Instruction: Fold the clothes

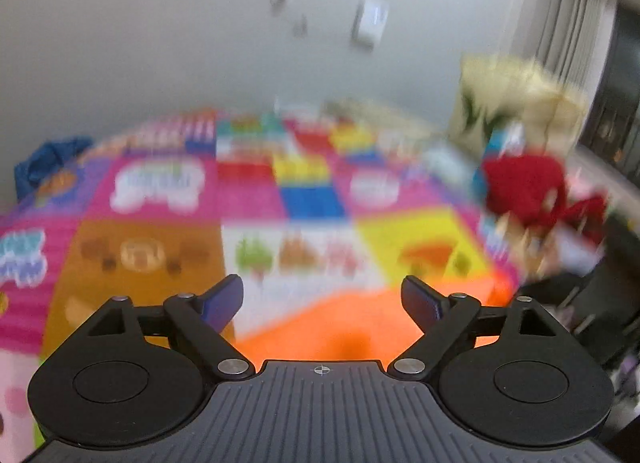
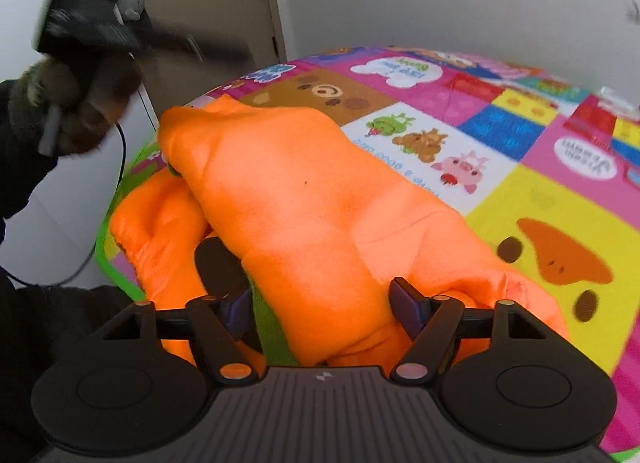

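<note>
Orange garment (image 2: 304, 199) lies heaped on the patterned mat (image 2: 520, 191), long axis running lower right to upper left, directly ahead of the right gripper (image 2: 326, 309), fingers apart around a fold; left gripper (image 1: 322, 297) open, empty, farther off.

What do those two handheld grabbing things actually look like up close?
Both match. The left tool and right tool have a ribbed dark grey body, two round black discs, black hinged links with silver pins, and dark blue pads on the fingertips.
</note>
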A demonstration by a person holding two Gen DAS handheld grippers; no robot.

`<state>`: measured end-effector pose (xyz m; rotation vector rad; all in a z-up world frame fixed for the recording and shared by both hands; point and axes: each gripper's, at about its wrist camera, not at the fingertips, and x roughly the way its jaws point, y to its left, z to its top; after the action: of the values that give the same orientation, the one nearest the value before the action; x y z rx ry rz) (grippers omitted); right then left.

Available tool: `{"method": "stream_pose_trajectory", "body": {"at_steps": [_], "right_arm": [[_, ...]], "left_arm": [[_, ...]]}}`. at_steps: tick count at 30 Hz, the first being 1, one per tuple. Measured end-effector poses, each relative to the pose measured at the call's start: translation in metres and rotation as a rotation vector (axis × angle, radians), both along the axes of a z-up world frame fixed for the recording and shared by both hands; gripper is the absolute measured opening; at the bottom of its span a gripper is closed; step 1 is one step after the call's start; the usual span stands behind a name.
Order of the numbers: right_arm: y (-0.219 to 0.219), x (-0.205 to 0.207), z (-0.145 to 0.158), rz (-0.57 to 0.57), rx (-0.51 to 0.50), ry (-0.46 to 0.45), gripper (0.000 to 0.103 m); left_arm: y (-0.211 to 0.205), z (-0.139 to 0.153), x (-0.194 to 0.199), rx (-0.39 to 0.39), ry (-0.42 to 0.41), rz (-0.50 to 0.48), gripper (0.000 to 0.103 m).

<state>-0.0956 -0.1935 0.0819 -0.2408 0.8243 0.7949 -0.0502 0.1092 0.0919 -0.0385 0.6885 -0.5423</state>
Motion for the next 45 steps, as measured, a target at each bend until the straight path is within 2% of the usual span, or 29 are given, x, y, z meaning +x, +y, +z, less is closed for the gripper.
{"method": "stream_pose_trajectory", "body": {"at_steps": [2,4,6,7,10,13,16,18,20,22,25,26,29,31,33,36,37,39,41,43,45], "right_arm": [[-0.012,-0.007,0.02,-0.012,0.048,-0.043,0.093],[-0.028,-0.011,0.04,-0.056,0.125,-0.086,0.1],[-0.04,-0.008,0.052,-0.123,0.177,-0.115,0.101],[-0.041,-0.005,0.051,-0.155,0.169,-0.125,0.101],[-0.031,0.003,0.021,-0.221,0.026,-0.127,0.101],[-0.015,-0.001,-0.025,-0.199,-0.166,-0.121,0.103],[-0.026,-0.006,-0.028,-0.202,-0.147,-0.103,0.103],[-0.047,-0.004,-0.012,-0.258,-0.073,-0.078,0.103],[-0.074,-0.001,-0.001,-0.341,0.031,-0.006,0.103],[-0.104,0.008,-0.003,-0.45,0.158,0.115,0.103],[-0.131,0.022,-0.029,-0.576,0.317,0.317,0.103],[-0.134,0.027,-0.042,-0.595,0.379,0.394,0.103],[-0.127,0.038,-0.05,-0.563,0.465,0.439,0.103],[-0.116,0.054,-0.049,-0.498,0.525,0.479,0.103],[-0.102,0.07,-0.049,-0.462,0.536,0.495,0.103],[-0.085,0.103,-0.043,-0.431,0.544,0.464,0.103],[-0.08,0.116,-0.038,-0.423,0.552,0.441,0.103],[-0.074,0.139,-0.014,-0.409,0.571,0.327,0.103],[-0.07,0.156,0.009,-0.402,0.578,0.21,0.103],[-0.063,0.169,0.019,-0.44,0.478,0.11,0.103],[-0.063,0.164,0.02,-0.498,0.319,-0.004,0.103]], "left_arm": [[-0.016,-0.025,-0.003,0.109,0.044,-0.027,0.088],[-0.03,-0.049,-0.014,0.216,0.061,-0.064,0.088],[-0.034,-0.061,-0.028,0.253,0.064,-0.092,0.088],[-0.034,-0.062,-0.036,0.262,0.061,-0.1,0.089],[-0.028,-0.058,-0.049,0.262,0.061,-0.106,0.091],[-0.014,-0.051,-0.06,0.218,0.081,-0.091,0.093],[0.004,-0.042,-0.063,0.162,0.097,-0.031,0.094],[0.024,-0.033,-0.06,0.114,0.105,0.049,0.094],[0.045,-0.031,-0.055,0.052,0.134,0.121,0.095],[0.064,-0.037,-0.047,-0.021,0.202,0.192,0.095],[0.075,-0.06,-0.031,-0.125,0.345,0.232,0.095],[0.07,-0.061,-0.029,-0.14,0.347,0.215,0.098],[0.055,-0.065,-0.021,-0.186,0.352,0.159,0.098],[0.044,-0.066,-0.009,-0.215,0.354,0.133,0.098],[0.033,-0.068,0.003,-0.244,0.357,0.107,0.098],[0.022,-0.064,0.029,-0.251,0.347,0.087,0.098],[0.02,-0.057,0.04,-0.261,0.317,0.087,0.098],[0.015,-0.042,0.059,-0.275,0.242,0.089,0.098],[0.012,-0.024,0.075,-0.251,0.145,0.091,0.098],[0.011,-0.015,0.081,-0.18,0.101,0.115,0.098],[0.013,-0.014,0.077,-0.057,0.053,0.152,0.098]]}}
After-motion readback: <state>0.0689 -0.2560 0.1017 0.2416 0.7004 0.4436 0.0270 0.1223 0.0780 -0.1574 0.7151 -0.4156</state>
